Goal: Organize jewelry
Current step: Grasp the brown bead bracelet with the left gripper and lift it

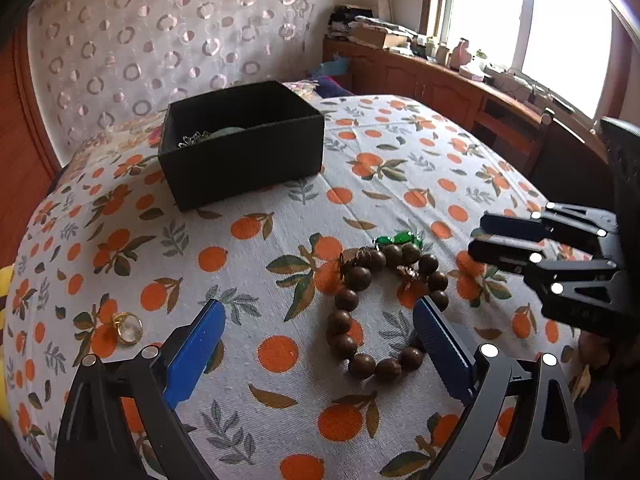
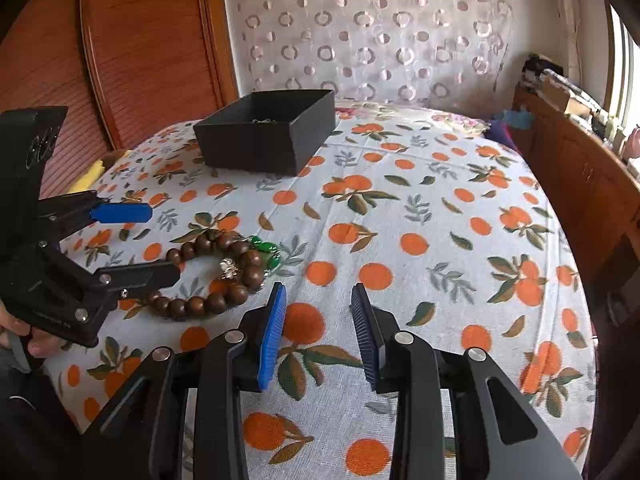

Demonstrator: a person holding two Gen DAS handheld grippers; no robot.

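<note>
A brown wooden bead bracelet (image 1: 380, 304) lies on the orange-print tablecloth (image 1: 280, 240), with small metal earrings (image 1: 408, 276) and a green gem piece (image 1: 400, 239) touching it. A gold ring (image 1: 128, 327) lies at the left. A black box (image 1: 240, 144) at the back holds a chain and a green item. My left gripper (image 1: 320, 316) is open, low over the cloth, its right finger over the bracelet's edge. My right gripper (image 2: 319, 300) is open and empty, right of the bracelet (image 2: 212, 272). The box also shows in the right wrist view (image 2: 268, 132).
A patterned curtain (image 2: 380, 32) hangs behind the table. A wooden cabinet (image 1: 440, 84) with clutter runs along the window at the right. A wooden panel (image 2: 140, 52) stands at the back left. A yellow item (image 2: 90, 176) lies at the table's left edge.
</note>
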